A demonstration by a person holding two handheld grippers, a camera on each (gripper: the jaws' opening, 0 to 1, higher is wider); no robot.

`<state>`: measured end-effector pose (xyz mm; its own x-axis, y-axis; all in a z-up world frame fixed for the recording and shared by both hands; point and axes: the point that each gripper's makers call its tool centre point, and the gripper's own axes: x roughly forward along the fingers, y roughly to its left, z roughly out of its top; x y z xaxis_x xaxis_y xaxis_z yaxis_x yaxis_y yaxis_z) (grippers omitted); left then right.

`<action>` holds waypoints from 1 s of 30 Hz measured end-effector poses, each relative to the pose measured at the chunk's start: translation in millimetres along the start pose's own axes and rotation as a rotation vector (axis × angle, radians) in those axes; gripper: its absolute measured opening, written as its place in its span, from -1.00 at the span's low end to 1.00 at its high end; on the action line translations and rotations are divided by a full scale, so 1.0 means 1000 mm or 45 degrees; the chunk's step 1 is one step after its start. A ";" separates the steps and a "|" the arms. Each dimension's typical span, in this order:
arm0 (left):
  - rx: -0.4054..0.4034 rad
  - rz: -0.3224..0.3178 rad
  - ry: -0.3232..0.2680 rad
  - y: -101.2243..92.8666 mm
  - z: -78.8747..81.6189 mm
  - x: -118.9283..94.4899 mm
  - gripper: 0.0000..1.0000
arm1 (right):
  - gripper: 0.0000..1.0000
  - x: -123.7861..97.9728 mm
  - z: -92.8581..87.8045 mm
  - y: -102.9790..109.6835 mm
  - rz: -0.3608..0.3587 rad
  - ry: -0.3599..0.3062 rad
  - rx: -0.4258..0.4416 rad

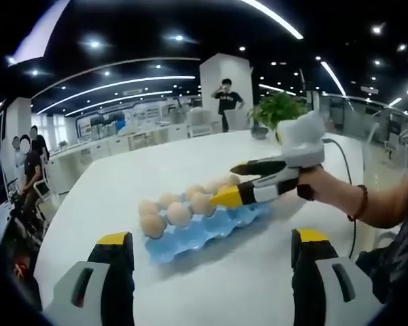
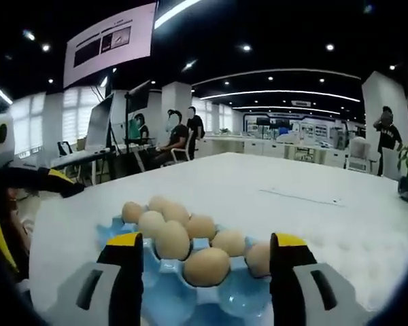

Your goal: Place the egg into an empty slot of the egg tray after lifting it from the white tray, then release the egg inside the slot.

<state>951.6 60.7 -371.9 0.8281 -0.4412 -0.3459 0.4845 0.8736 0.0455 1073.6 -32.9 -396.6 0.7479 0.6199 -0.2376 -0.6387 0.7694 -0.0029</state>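
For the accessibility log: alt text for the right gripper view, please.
A blue egg tray holding brown eggs sits on a white table, framed between the open right claw. The left claw shows at the left edge; people sit at desks behind.

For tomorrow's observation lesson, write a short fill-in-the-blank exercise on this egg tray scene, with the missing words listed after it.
1. The egg tray on the white table is coloured ____.
2. The right gripper hovers over the tray with its jaws ____.
3. The yellow-tipped jaws of the left gripper are empty and ____.
4. Near the far edge of the table stands a green ____.

Missing words: blue; open; open; plant
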 end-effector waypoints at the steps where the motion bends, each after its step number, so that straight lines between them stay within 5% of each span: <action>1: -0.001 -0.002 -0.002 0.000 0.000 0.000 0.97 | 0.64 -0.001 0.001 -0.002 -0.004 -0.002 0.003; 30: 0.000 -0.028 0.005 -0.012 0.003 0.006 0.99 | 0.66 -0.050 -0.012 -0.082 -0.212 0.040 0.065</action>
<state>951.7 46.5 -372.1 0.8161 -0.4593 -0.3508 0.5023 0.8638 0.0376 1086.3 -129.4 -396.1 0.8361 0.4785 -0.2681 -0.4956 0.8685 0.0043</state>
